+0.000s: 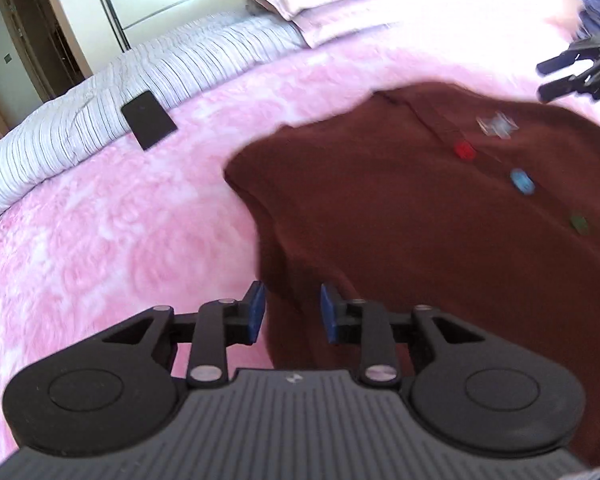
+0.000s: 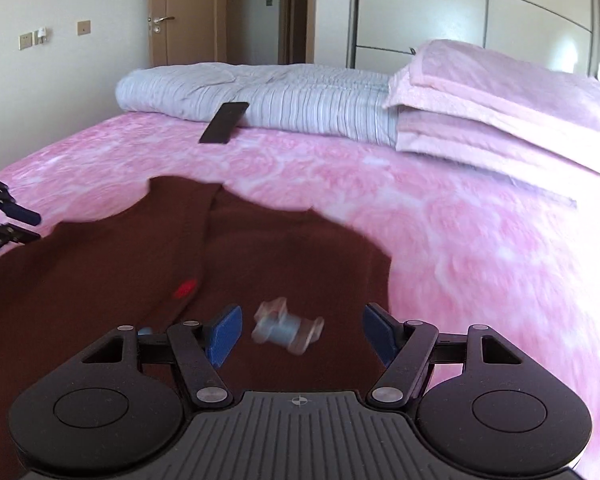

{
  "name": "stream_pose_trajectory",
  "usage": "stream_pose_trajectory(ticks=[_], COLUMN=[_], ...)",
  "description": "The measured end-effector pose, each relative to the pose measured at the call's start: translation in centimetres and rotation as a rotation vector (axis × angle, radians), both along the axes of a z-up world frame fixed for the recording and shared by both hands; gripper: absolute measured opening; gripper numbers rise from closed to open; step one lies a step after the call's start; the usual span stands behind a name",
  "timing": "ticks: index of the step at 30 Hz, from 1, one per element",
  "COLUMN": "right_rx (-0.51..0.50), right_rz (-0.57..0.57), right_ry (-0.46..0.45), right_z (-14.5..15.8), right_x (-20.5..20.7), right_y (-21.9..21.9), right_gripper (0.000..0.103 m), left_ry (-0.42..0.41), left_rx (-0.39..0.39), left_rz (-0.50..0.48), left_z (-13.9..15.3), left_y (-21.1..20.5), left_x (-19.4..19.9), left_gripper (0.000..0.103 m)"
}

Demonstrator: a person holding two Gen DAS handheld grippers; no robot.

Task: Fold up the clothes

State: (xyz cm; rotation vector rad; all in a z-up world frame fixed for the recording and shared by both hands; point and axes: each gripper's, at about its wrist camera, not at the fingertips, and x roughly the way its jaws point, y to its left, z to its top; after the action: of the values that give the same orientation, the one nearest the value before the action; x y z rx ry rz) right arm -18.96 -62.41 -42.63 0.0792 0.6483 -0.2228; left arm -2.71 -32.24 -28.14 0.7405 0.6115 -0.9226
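Left gripper (image 1: 292, 312), right gripper (image 2: 302, 334): black linkage arms, blue pads, silver pivot screws, ribbed grey housing at 6 o'clock, crosshair mark.

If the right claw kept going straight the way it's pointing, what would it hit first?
Probably the brown garment spread on the pink bedspread. The open right claw points down at it, near a pale clear button. Blur makes the exact spot uncertain.

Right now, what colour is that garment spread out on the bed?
Dark reddish brown garment, with coloured buttons down its front; the left wrist view shows it best.
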Motion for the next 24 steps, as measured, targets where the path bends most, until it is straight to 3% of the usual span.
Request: stream_pose_trajectory(ticks=[3,6,11,14,18,24], right_rx=[0.057,0.074,0.167,0.210,0.195,0.182], right_rz=[-0.044,-0.102,-0.242,-0.279,-0.235,0.059], right_ry=[0.033,0.068,0.024,-0.011,-0.021,-0.020], right_z=[-0.7,-1.6,-2.0,-2.0,-1.8,-0.1], right_x=[-4.3,-8.2,-13.3,-14.9,-14.3,-7.6], right_y=[2.4,4.6,7.0,8.8,11.7,15.1], right_gripper=[0.070,0.070,0.070,0.070,0.070,0.070], left_ry=[-0.079,-0.087,0.012,0.149,0.089,0.086], left_rx=[0.117,0.105,-0.090,-0.212,-0.069,-0.132], left_rz=[0.036,0.127,0.166,0.140,0.159,0.258], left_z=[-2.1,-1.4,1.9,2.3,-0.8,-0.6], left_y=[1.5,3.9,6.9,7.6,6.4,8.6], left_x=[-1.5,-1.9,-4.8,-6.2,-7.5,-8.3], left_gripper=[0.028,0.027,0.027,0.036,0.035,0.036])
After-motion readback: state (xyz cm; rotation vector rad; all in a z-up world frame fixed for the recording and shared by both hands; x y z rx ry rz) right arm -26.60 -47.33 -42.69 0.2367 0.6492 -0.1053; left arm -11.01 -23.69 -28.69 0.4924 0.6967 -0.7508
